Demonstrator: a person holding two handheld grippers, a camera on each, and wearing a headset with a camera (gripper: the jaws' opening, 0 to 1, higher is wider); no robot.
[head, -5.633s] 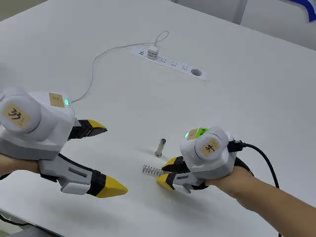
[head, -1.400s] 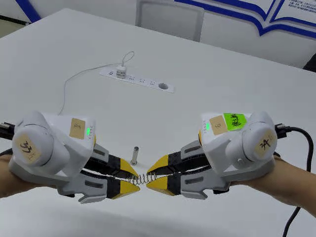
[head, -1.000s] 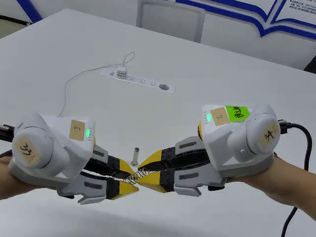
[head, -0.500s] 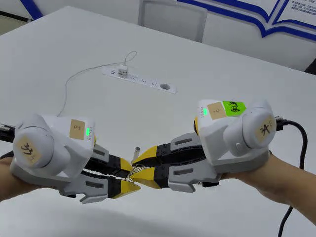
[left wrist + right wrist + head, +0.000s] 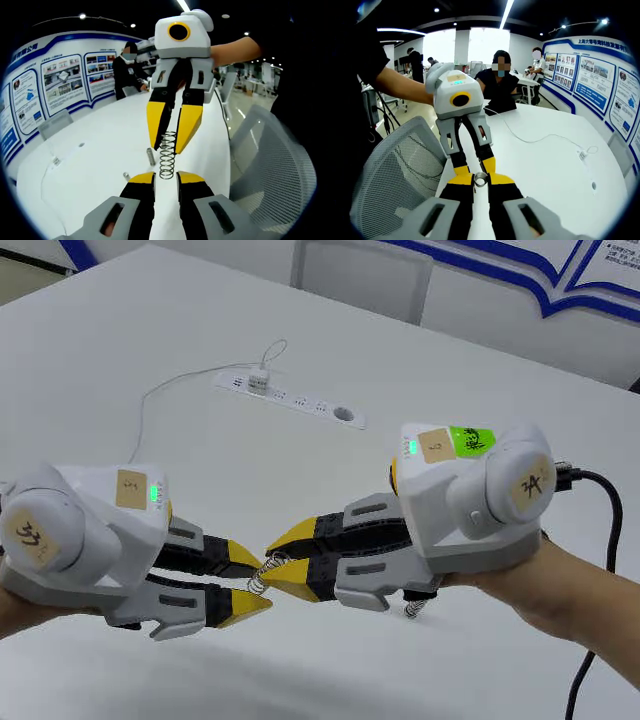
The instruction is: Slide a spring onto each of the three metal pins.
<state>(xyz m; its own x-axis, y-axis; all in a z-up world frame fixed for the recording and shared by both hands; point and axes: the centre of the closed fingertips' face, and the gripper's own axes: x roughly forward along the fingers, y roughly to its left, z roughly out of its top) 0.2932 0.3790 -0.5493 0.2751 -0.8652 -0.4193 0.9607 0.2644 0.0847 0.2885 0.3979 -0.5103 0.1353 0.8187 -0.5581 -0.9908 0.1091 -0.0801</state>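
1. Head view: the left gripper (image 5: 262,582), a white hand-held tool with black and yellow jaws, reaches in from the left above a plain white desk (image 5: 150,320). The matching right gripper (image 5: 268,562) reaches in from the right, and the two meet tip to tip.
2. A thin coiled steel spring (image 5: 262,575) hangs in the air between the two sets of jaw tips, clear of the desk.
3. The right gripper's jaws are closed on one end of the spring. In the right gripper view the spring (image 5: 480,179) shows end-on as a small ring pinched between that gripper's yellow tips.
4. In the left gripper view the other end of the spring (image 5: 167,155) sits between the left gripper's own jaw tips, which stand narrowly apart on either side of it (whether they actually pinch the coil I cannot tell).
5. In that same view a short metal pin (image 5: 150,156) stands upright on the desk just left of the spring, and a second pin (image 5: 126,176) stands nearer the camera.
6. In the head view a second small coil (image 5: 415,608) shows under the right gripper's body.
7. A white power strip (image 5: 290,398) with a thin white cable (image 5: 150,398) lies on the far part of the desk
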